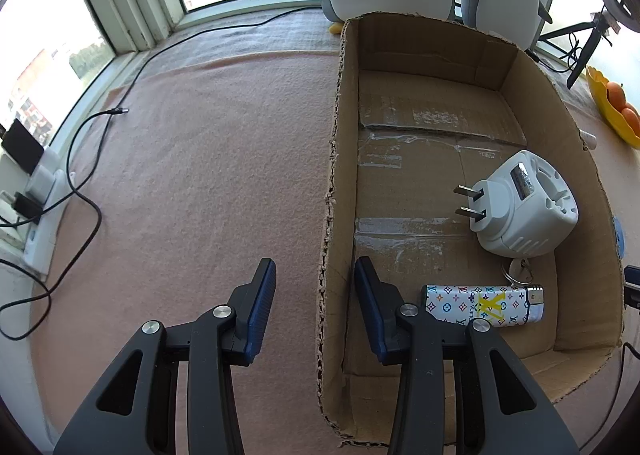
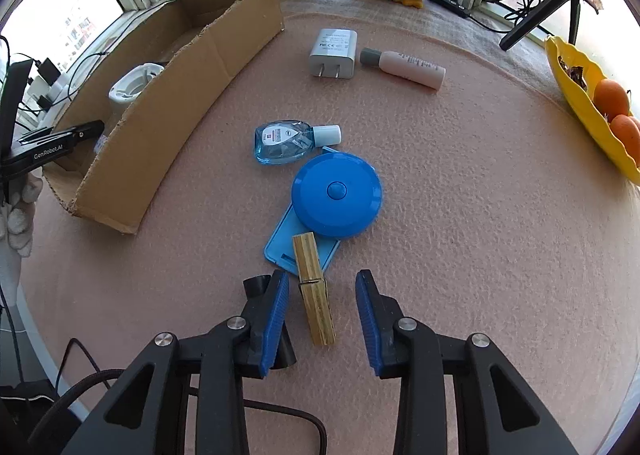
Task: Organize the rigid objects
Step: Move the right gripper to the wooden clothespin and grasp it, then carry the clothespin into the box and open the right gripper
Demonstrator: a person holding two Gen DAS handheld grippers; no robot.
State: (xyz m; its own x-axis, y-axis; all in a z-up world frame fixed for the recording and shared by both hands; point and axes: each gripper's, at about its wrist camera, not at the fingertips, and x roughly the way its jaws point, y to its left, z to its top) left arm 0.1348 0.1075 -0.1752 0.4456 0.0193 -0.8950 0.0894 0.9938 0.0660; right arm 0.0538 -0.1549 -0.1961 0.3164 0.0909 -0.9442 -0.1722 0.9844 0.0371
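Wooden clothespin (image 2: 314,291) lies on the pink tabletop (image 2: 460,215) between our right gripper (image 2: 322,315) wide jaws, so we should lower squarely, pinch its midsection (left gripper (image 1: 316,311) waits wide across the cardboard box (image 1: 344,159) wall), then lift.

Rough corrugated cardboard box (image 1: 472,183), grainy wooden clothespin (image 2: 314,291), glossy blue plastic tape measure (image 2: 336,191), fuzzy pink cloth (image 2: 460,215).
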